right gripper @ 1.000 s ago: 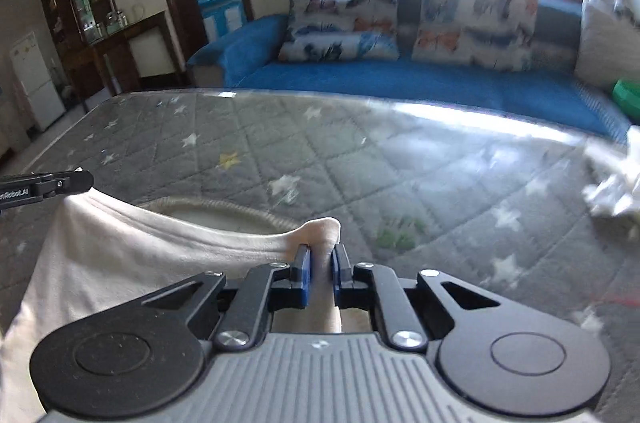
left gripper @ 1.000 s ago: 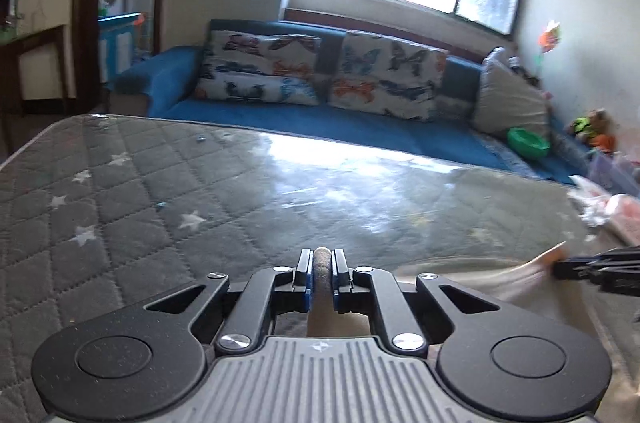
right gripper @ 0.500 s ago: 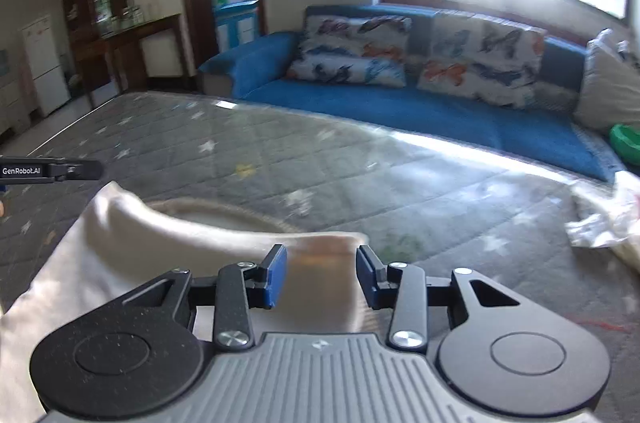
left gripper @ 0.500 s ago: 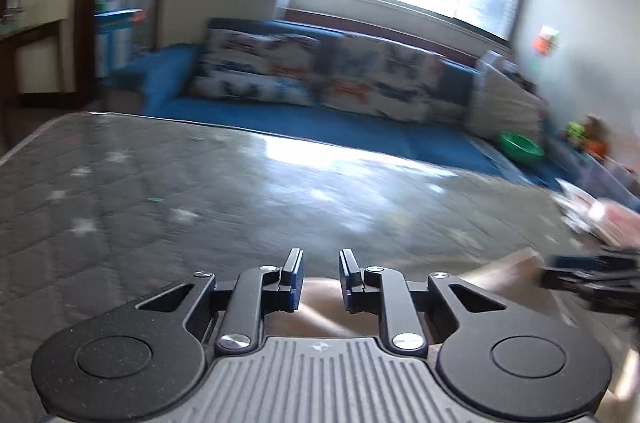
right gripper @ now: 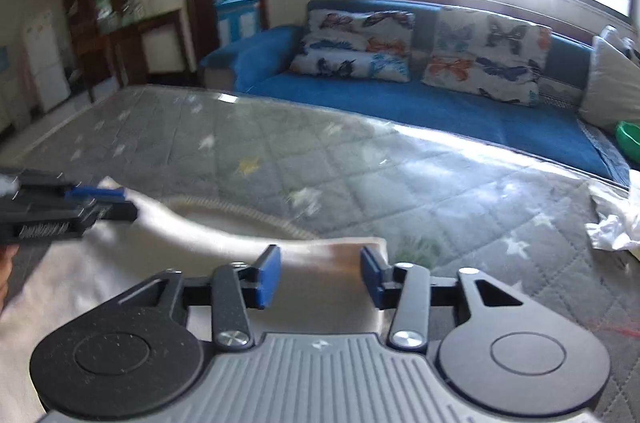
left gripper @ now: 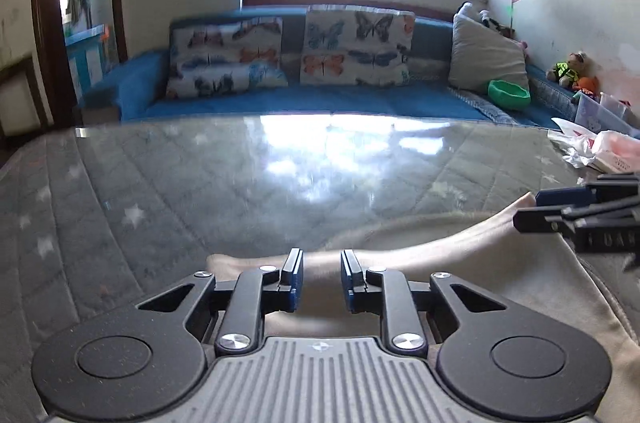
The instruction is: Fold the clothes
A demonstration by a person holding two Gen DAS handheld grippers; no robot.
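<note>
Both claws released, nothing pinched. Left claw (left gripper: 321, 277): jaws have just been opening, narrow gap, cream fabric lies under and between the blue pads but the pads don't press on it. Right claw (right gripper: 320, 277): jaws have also just been opening, wider gap, cloth likewise below them, not gripped.

Task item: one cream cotton garment with a ribbed neckline (right gripper: 224, 229), lying flat on the grey quilted star-print mattress (right gripper: 360, 159), at its near side, collar toward the far edge. My read: each claw sits over one shoulder end of the collar edge because that's where the cloth was set down; letting go at both ends lets it lie flat, ready for the first fold. Fold itself not yet visible.

Count:
- claws: 2
- garments on the mattress: 1
- crumpled white plastic bags (right gripper: 612, 219) at the mattress right edge: looks like 1 heap, can't separate
- butterfly-print cushions (left gripper: 356, 49) on the blue sofa (left gripper: 320, 103) behind: 2, plus 1 plain grey pillow (left gripper: 486, 57)
- green bowl (left gripper: 508, 94) on the sofa: 1
</note>
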